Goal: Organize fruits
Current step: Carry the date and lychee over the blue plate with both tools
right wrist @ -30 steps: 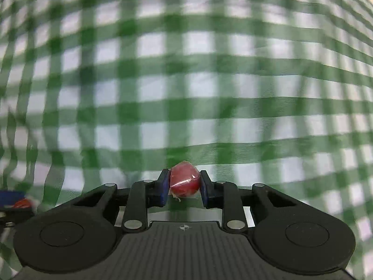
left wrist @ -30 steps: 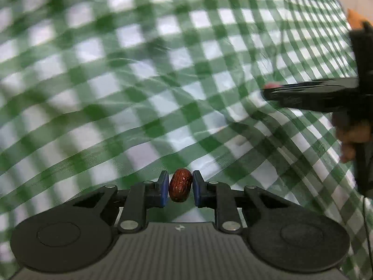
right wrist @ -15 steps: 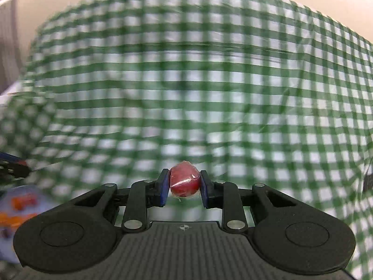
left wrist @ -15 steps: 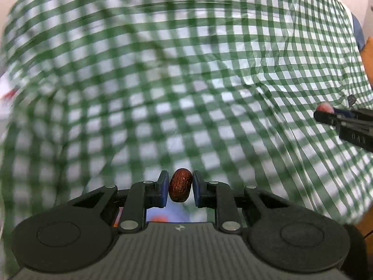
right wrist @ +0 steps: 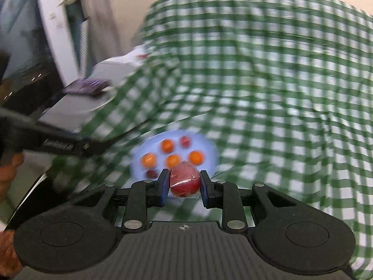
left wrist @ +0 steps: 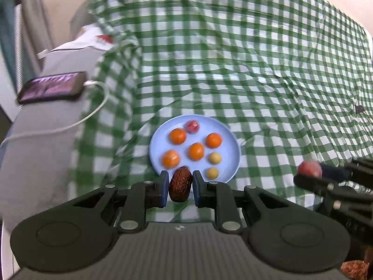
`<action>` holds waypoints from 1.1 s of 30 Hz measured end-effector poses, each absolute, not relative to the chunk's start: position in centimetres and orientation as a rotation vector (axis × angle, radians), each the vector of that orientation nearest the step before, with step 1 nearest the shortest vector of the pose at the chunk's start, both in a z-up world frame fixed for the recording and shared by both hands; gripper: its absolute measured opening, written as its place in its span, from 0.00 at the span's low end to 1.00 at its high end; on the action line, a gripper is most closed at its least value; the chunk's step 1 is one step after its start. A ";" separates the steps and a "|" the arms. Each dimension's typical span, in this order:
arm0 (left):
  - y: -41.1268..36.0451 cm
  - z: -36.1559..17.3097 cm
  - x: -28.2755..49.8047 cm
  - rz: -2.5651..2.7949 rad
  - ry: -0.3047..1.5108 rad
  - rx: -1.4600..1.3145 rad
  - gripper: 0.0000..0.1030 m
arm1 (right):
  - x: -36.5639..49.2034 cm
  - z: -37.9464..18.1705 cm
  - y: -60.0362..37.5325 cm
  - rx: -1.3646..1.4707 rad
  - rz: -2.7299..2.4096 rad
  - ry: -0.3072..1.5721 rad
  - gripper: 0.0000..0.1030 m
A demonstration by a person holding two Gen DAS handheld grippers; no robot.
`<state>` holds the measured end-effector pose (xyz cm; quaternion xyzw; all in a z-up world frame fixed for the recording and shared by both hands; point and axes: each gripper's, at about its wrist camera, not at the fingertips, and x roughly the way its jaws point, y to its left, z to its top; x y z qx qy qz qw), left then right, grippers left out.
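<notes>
Writing: raised lettering runs along the side of the left claw's body as seen from the right wrist view, blurred past reading. A small round mark sits on each claw's ribbed housing; no brand legible elsewhere.

Left claw (left wrist: 179,187): pads closed on a wrinkled brown date (left wrist: 180,187), held upright between them. Right claw (right wrist: 184,184): pads closed on a red fruit in clear wrap (right wrist: 184,182).

Just ahead of both claws lies a pale blue plate (left wrist: 233,147) on the green checked tablecloth (left wrist: 256,81) covering the table. It carries four orange fruits (left wrist: 196,151), two small yellow fruits (left wrist: 214,158) and one red fruit (left wrist: 192,126); its near rim is hidden behind the left claw.

Ahead and left of the left claw, a phone (left wrist: 52,87) with a white cable (left wrist: 93,114) rests on a grey surface.

The right wrist view is heavily motion-blurred; the yellow fruits cannot be made out there.
</notes>
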<state>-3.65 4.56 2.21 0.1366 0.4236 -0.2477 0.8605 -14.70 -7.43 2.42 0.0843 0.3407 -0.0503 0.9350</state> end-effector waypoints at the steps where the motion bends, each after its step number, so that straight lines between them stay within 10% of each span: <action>1: 5.3 2.2 -4.1 -0.513 0.886 0.280 0.23 | -15.5 2.3 -6.4 0.163 -0.093 0.704 0.27; 33: 8.1 1.7 -6.2 -0.508 0.865 0.210 0.23 | -17.3 2.1 -2.6 0.058 -0.081 0.712 0.28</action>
